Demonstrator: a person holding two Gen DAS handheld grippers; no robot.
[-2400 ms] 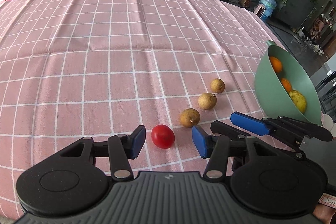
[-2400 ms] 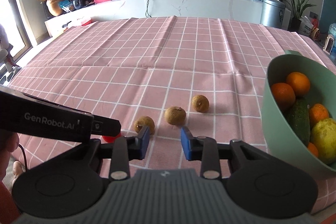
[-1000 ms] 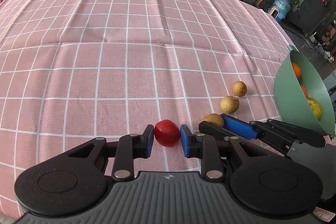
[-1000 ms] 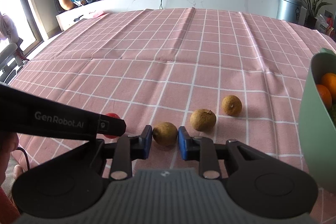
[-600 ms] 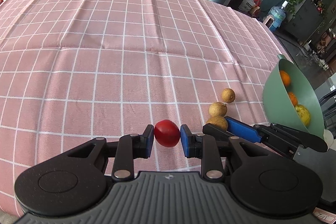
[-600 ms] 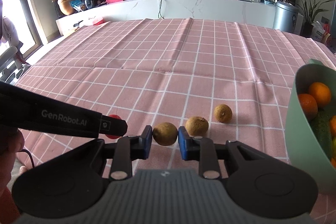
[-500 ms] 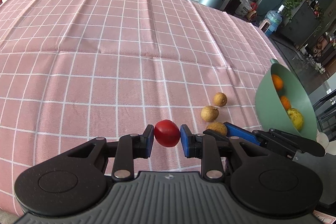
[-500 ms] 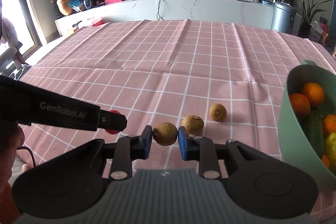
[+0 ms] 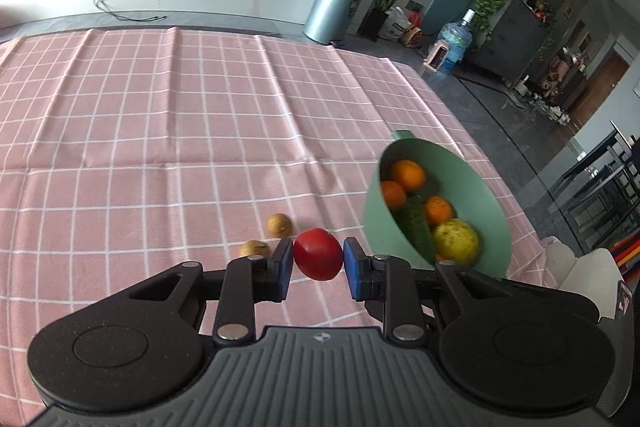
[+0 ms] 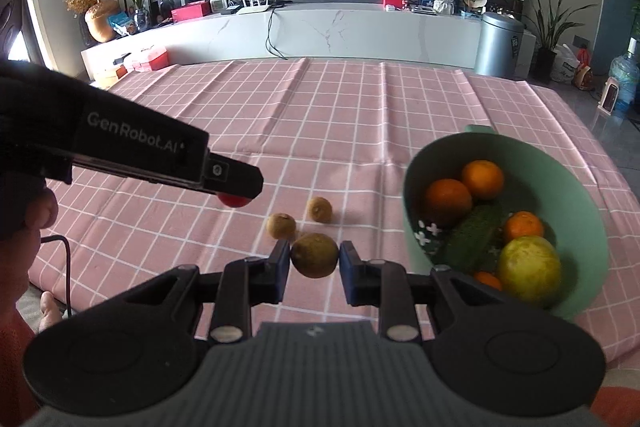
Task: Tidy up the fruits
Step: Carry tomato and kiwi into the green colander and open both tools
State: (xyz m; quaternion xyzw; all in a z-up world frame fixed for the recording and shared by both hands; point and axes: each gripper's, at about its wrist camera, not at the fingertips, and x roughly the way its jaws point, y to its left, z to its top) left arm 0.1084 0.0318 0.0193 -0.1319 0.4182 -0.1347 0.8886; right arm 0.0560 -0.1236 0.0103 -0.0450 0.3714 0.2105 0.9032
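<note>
My left gripper is shut on a red tomato and holds it above the pink checked cloth, just left of the green bowl. My right gripper is shut on a brown round fruit and holds it above the cloth, left of the green bowl. Two more brown fruits lie on the cloth beyond it; they also show in the left wrist view. The bowl holds oranges, a cucumber and a yellow-green fruit. The left gripper's body crosses the right wrist view, with the tomato partly hidden under it.
The table's right edge runs just past the bowl. A white counter and a grey bin stand beyond the table's far edge. The pink cloth stretches wide to the left and back.
Both grippers have closed on their fruits, lifted them off the cloth and risen, swinging right toward the green bowl. Two brown fruits stay on the cloth.
</note>
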